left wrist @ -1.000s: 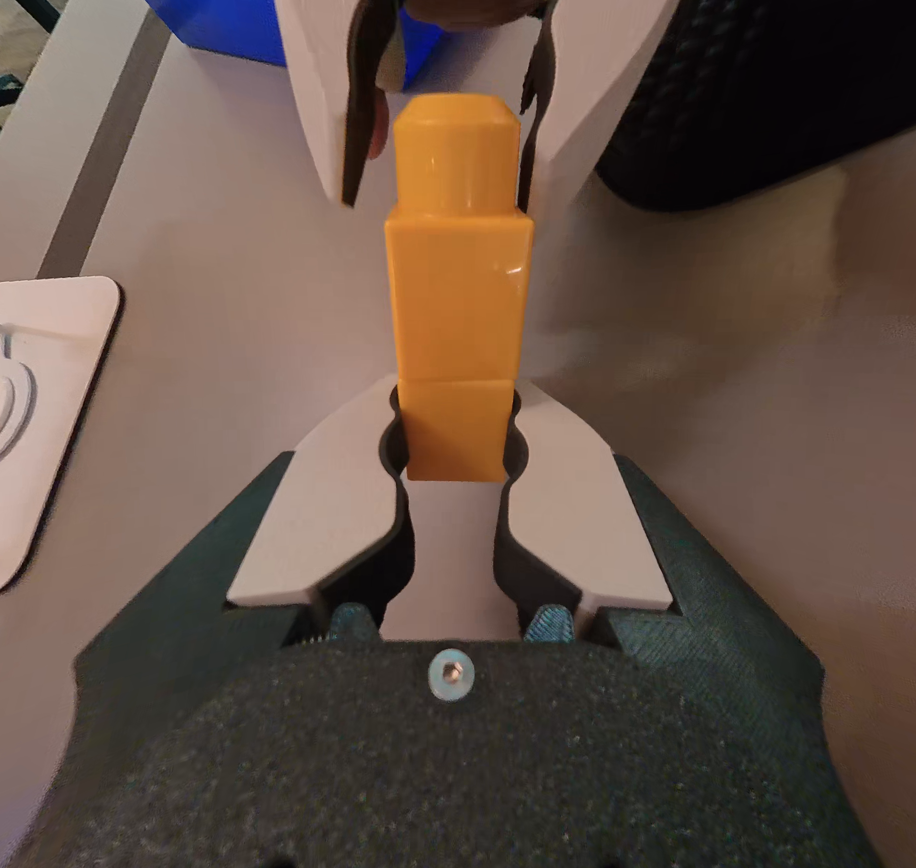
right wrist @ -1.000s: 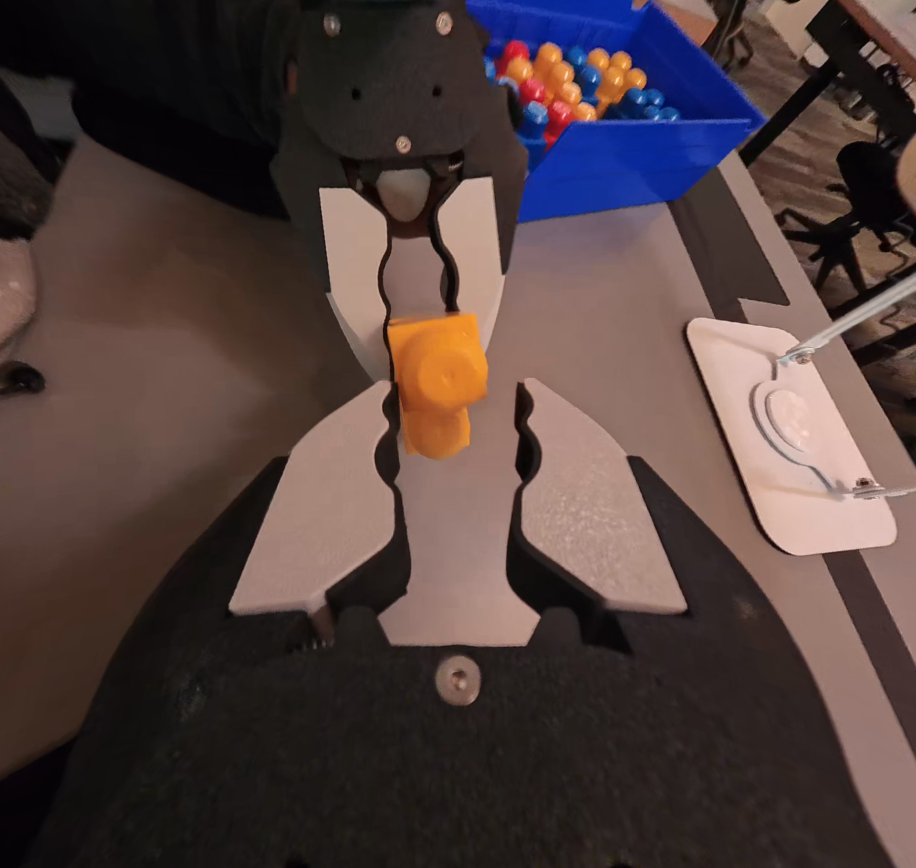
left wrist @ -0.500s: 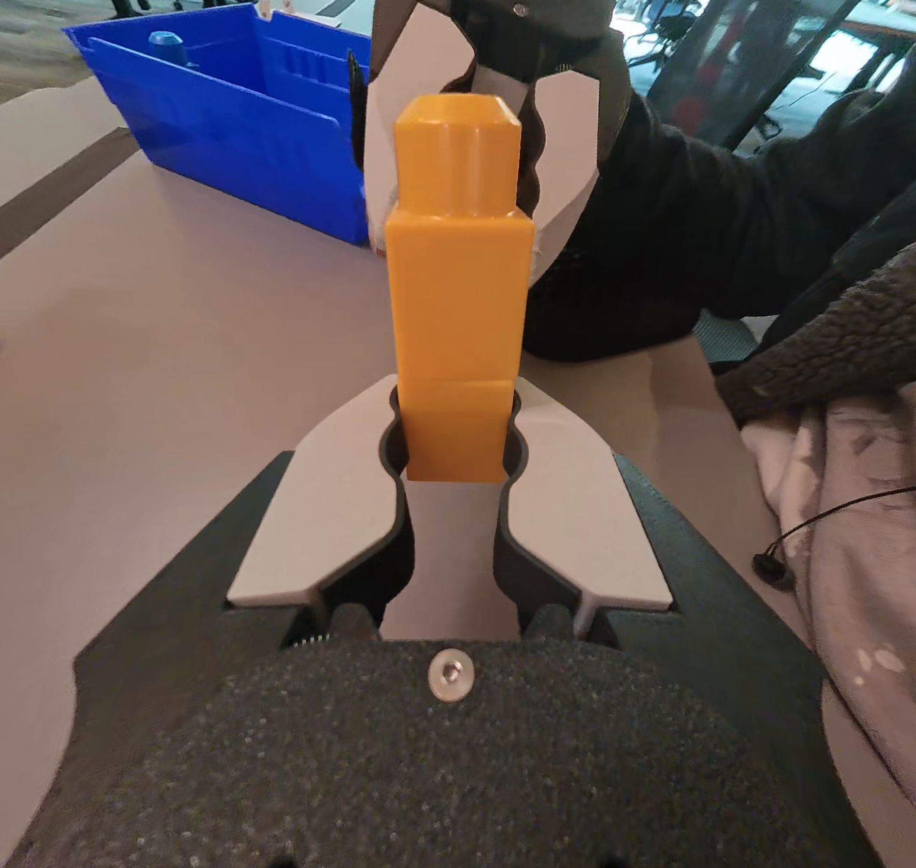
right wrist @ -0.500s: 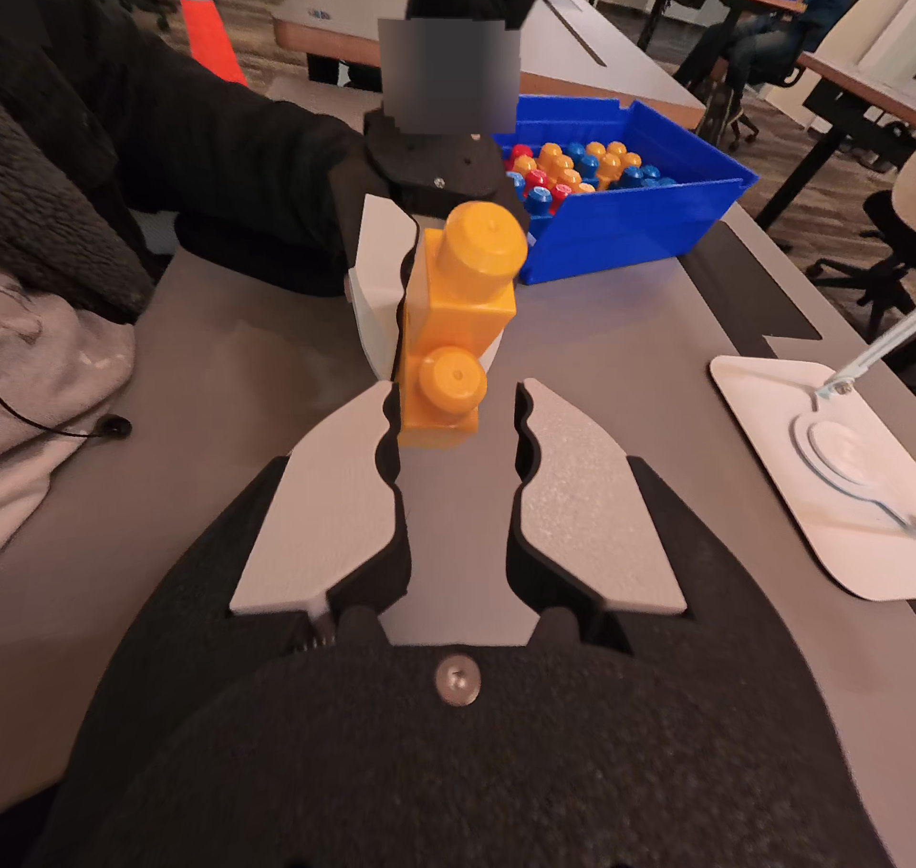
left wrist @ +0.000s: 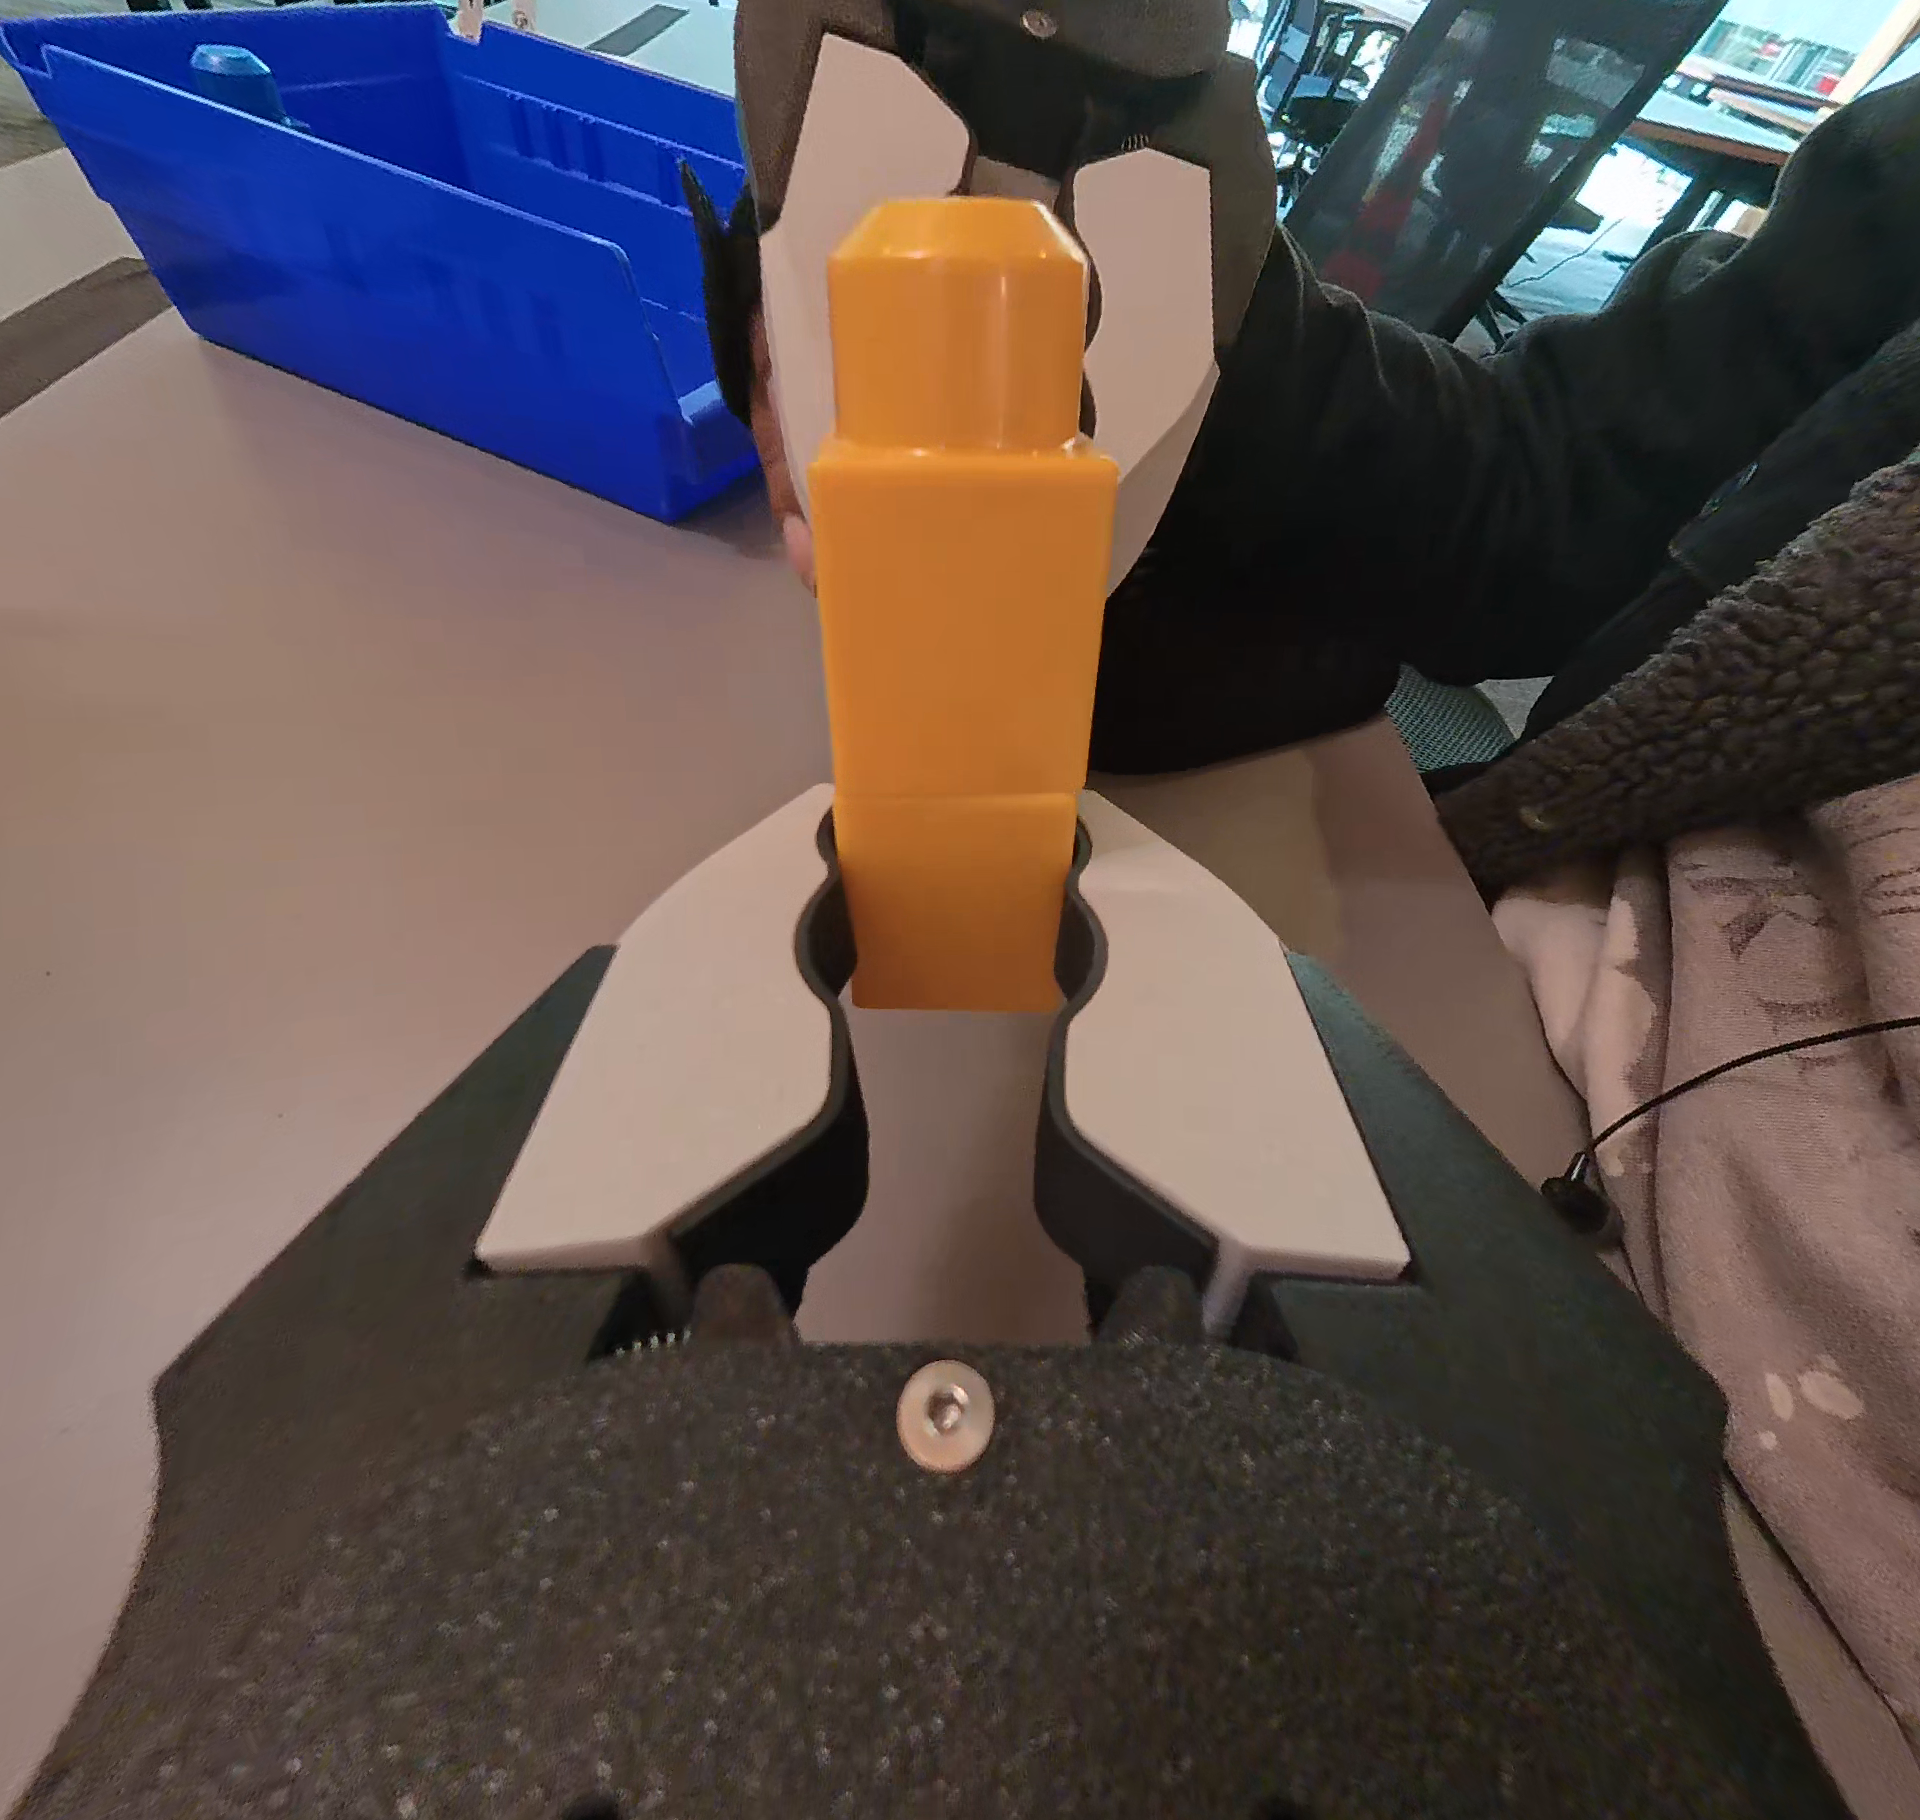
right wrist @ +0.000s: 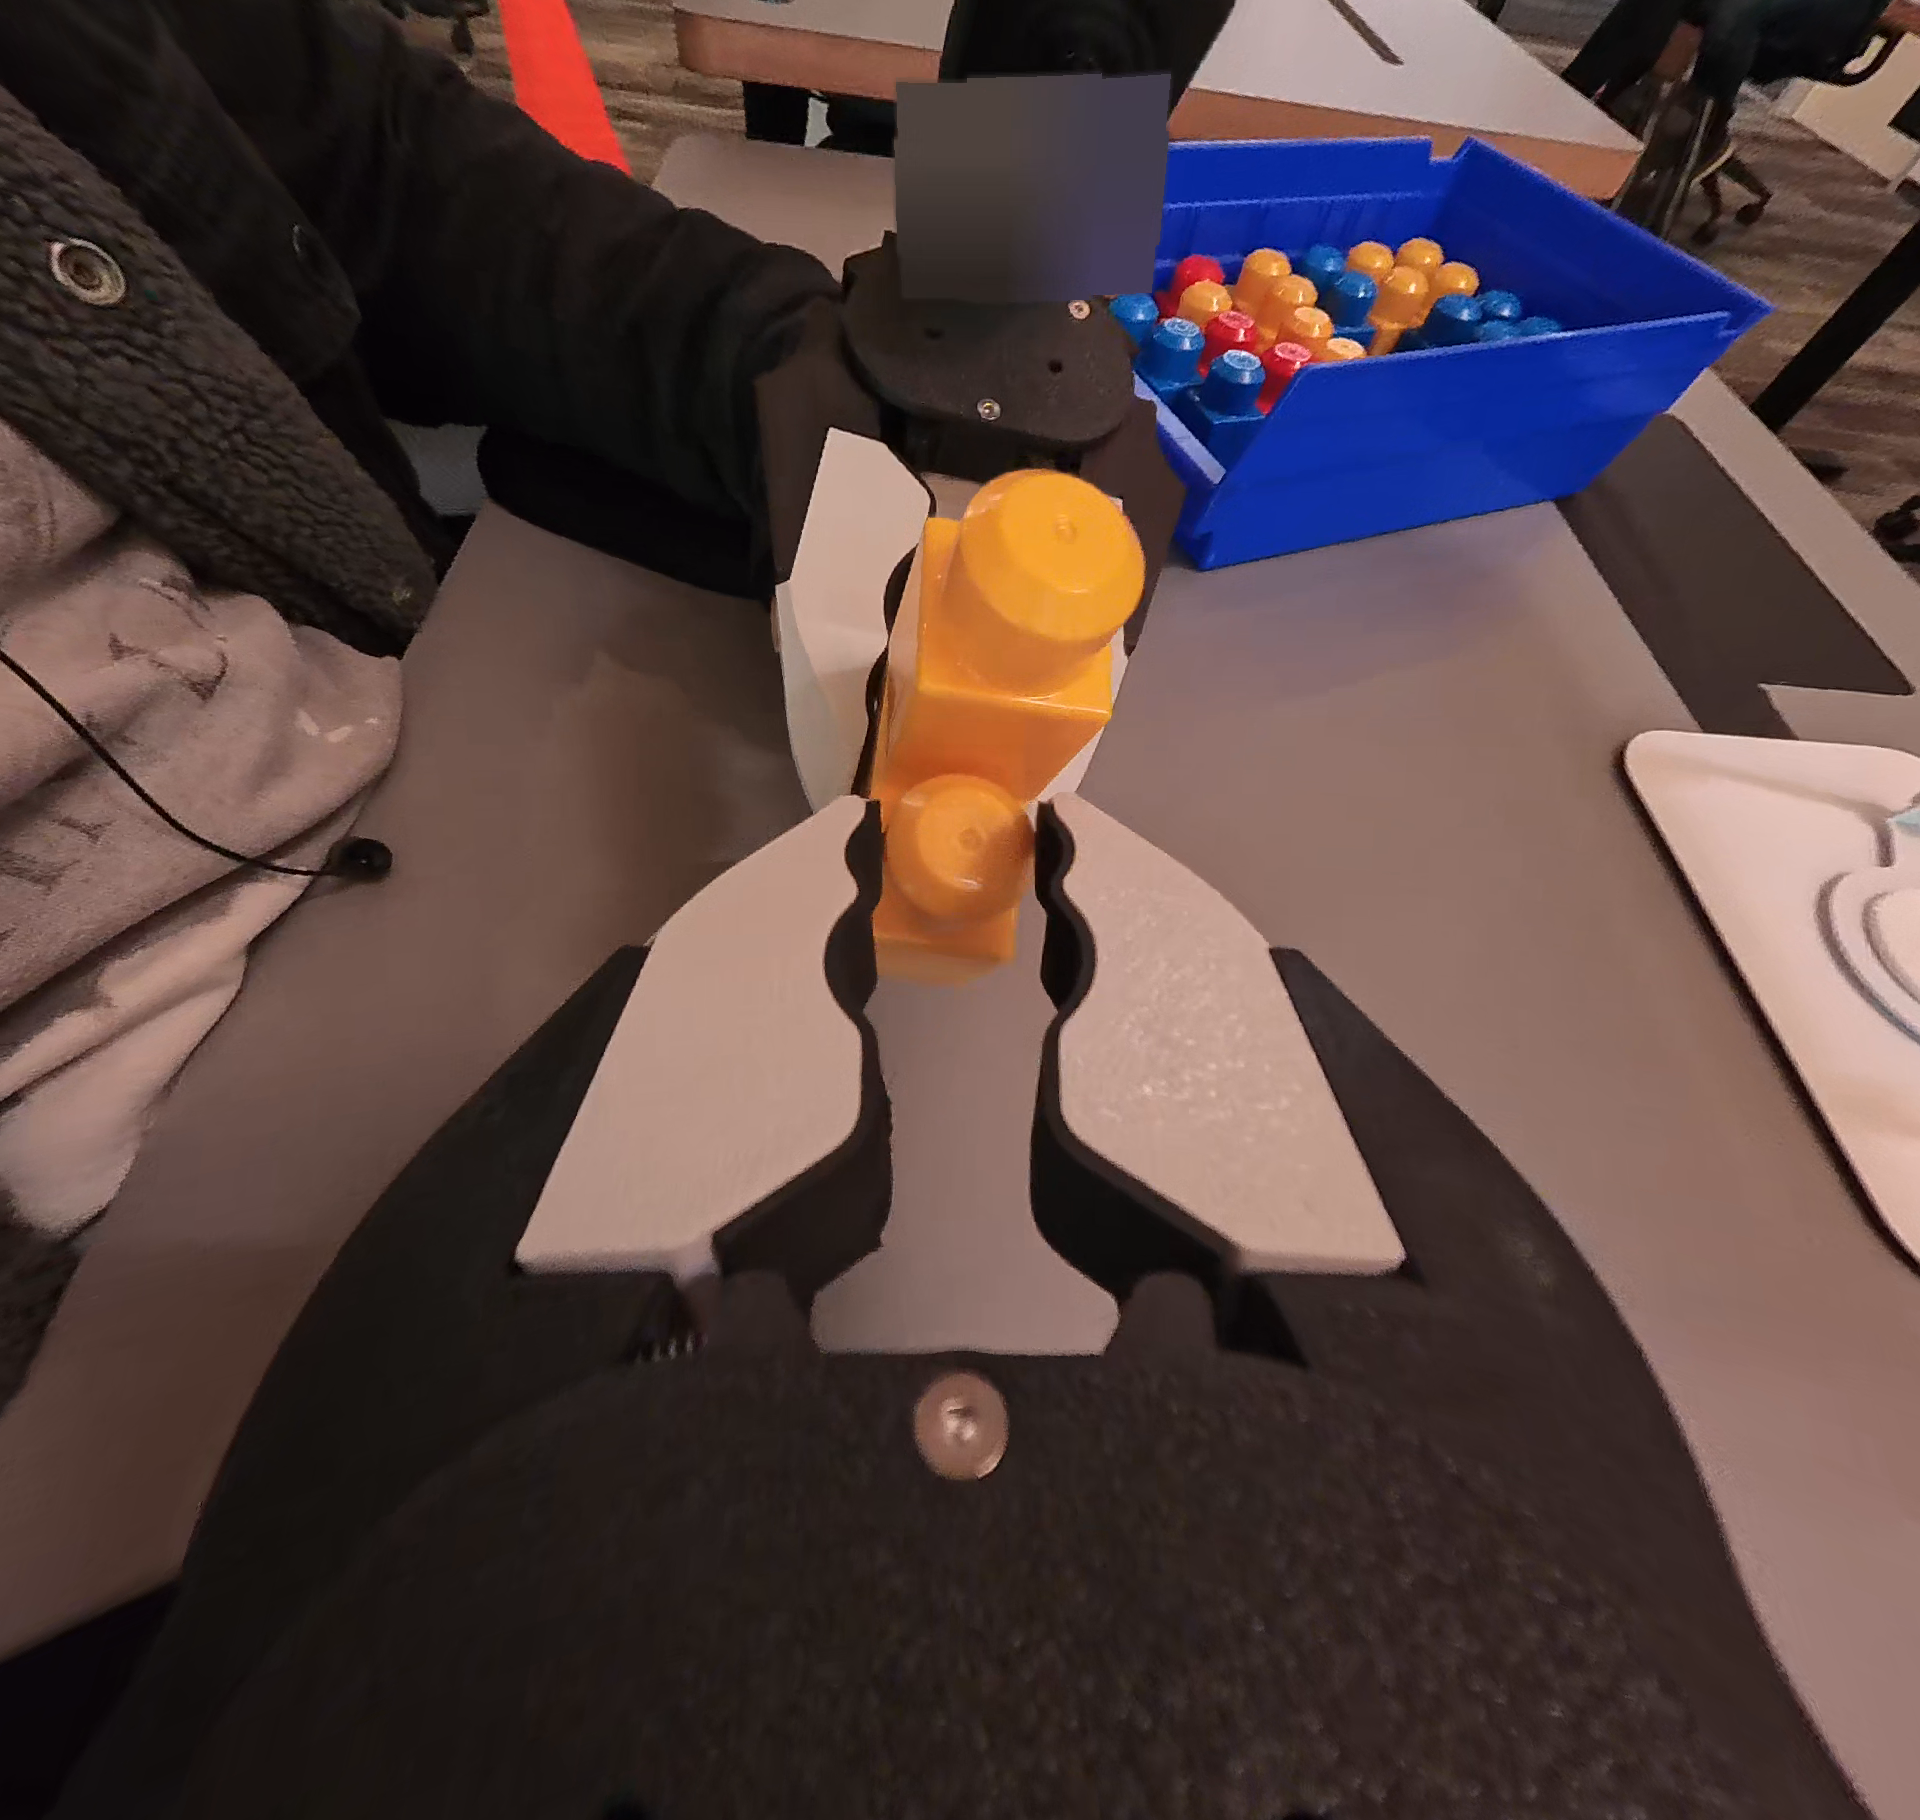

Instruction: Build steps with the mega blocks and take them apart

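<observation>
Left tongs point(left wrist: 956, 897) were clamped on the bottom end of the orange block stack point(left wrist: 961, 627), holding it up off the bench point(left wrist: 364, 731); stack read as two orange blocks pressed together, one offset from the other so a stud showed on each level, i.e. a step.

Right tongs point(right wrist: 951, 887) sat narrow around the lower stud point(right wrist: 956, 861); pads looked just beside or barely touching it, a slim gap showed on one side, so I couldn't tell if they had really bitten; not calling it a grip.

Blue bin point(right wrist: 1455, 420) with the spare red, blue and orange blocks point(right wrist: 1299, 316) sat at the far side of the bench, well apart from the stack; white plate point(right wrist: 1766, 939) lay off to the right.

My read: this was the pull-apart step. To do it well: close the right tongs fully on the block body rather than the round stud, since a stud would likely roll in the pads; keep the left clamp on its own block only, clear of the seam; pull straight along the stud axis with a small rock, not a twist; expect a sudden release, so keep both close over the bench.
</observation>
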The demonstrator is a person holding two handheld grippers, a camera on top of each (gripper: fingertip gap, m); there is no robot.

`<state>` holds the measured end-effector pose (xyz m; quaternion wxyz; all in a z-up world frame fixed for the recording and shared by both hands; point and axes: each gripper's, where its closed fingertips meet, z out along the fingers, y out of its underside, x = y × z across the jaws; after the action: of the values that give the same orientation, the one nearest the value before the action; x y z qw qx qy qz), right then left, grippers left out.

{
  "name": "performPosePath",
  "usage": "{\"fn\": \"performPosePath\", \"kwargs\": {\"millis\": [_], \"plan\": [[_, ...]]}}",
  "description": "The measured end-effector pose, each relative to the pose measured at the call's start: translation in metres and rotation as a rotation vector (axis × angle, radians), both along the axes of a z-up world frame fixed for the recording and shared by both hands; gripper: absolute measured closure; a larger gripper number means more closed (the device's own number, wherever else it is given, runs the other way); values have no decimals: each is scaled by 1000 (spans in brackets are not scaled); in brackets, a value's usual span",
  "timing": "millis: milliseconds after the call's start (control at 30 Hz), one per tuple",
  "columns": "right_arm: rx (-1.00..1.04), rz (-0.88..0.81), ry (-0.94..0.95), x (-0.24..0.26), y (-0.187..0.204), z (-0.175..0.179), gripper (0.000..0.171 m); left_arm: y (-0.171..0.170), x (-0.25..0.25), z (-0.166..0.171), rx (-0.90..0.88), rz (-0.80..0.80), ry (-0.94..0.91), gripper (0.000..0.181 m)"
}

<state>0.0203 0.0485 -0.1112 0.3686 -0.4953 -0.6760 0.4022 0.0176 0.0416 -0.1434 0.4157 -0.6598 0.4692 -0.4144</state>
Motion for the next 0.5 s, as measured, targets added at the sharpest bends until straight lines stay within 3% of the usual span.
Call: {"fn": "performPosePath", "kwargs": {"millis": [500], "plan": [[-29, -31, -38, 3, 4, 4, 144, 3, -2, 11, 53, 27, -36, 145]]}}
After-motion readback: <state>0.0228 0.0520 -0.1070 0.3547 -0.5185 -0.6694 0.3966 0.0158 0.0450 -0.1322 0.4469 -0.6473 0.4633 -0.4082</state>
